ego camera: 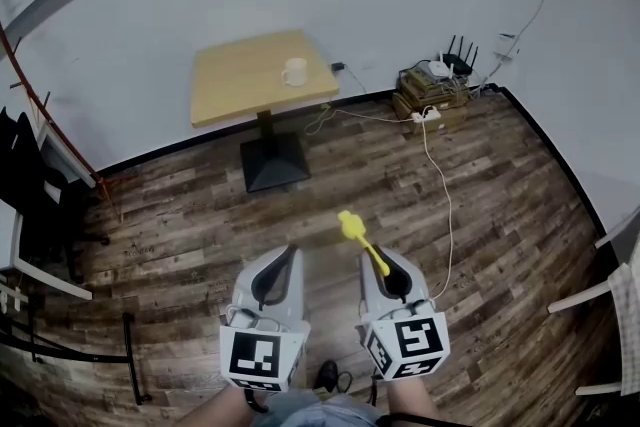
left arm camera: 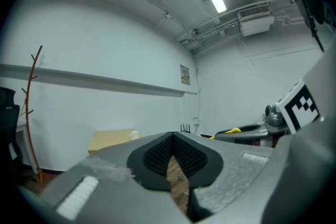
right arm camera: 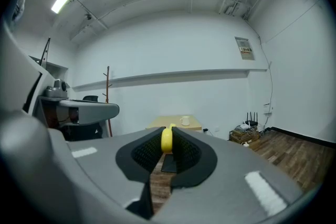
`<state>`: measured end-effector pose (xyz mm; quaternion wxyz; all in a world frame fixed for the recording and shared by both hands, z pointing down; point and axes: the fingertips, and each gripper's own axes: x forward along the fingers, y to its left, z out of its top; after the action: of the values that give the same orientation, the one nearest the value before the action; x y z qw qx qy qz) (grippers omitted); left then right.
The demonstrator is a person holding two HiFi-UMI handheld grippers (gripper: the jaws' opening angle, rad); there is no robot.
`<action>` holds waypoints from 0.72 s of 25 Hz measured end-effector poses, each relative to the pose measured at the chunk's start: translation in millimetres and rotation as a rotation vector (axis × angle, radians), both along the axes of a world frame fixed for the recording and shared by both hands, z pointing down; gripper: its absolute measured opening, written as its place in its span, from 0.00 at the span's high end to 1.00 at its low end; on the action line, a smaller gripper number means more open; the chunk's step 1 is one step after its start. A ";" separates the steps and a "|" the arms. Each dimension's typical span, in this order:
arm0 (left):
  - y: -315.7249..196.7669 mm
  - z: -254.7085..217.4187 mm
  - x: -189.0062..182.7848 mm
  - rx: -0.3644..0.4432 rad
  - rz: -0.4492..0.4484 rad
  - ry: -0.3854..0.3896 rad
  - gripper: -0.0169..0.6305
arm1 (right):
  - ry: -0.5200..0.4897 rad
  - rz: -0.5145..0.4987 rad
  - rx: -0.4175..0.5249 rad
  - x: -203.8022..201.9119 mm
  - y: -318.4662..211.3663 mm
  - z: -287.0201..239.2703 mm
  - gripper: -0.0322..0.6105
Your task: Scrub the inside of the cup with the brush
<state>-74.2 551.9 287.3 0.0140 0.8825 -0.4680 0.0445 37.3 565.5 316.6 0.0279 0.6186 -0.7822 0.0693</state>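
A white cup (ego camera: 294,71) stands on a small wooden table (ego camera: 240,80) far ahead by the wall; it also shows small in the left gripper view (left arm camera: 134,135) and in the right gripper view (right arm camera: 185,120). My right gripper (ego camera: 383,267) is shut on a yellow brush (ego camera: 358,236), whose head sticks out forward over the floor; its handle (right arm camera: 166,139) sits between the pads. My left gripper (ego camera: 279,267) is shut with nothing in it, its tips (left arm camera: 172,140) meeting. Both grippers hang side by side, well short of the table.
The table rests on a black pedestal base (ego camera: 273,160) on wooden flooring. A box with a router (ego camera: 436,90) sits at the far right wall, and a white cable (ego camera: 443,185) trails across the floor. A coat rack (ego camera: 40,110) and furniture stand at left, a chair (ego camera: 610,290) at right.
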 end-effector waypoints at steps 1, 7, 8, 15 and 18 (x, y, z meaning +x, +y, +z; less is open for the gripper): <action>-11.2 3.5 -0.2 0.001 0.003 -0.005 0.94 | 0.000 -0.004 -0.008 -0.9 -8.7 3.1 0.89; -92.7 8.1 4.8 -0.028 0.016 0.047 0.94 | 0.010 -0.025 -0.035 -10.9 -85.7 8.9 0.89; -107.1 6.3 3.0 -0.025 0.016 0.050 0.94 | 0.013 -0.027 -0.032 -13.1 -100.6 6.8 0.89; -200.9 -12.3 -22.1 0.053 0.031 0.027 0.94 | 0.029 -0.023 0.005 -29.9 -192.8 -15.0 0.89; -226.7 -18.7 -26.2 0.032 0.031 0.075 0.94 | 0.042 -0.017 0.018 -35.0 -220.9 -22.9 0.89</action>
<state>-100.5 325.2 268.6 0.0165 0.8907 -0.4542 0.0042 2.2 344.6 293.6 0.0395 0.6135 -0.7872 0.0490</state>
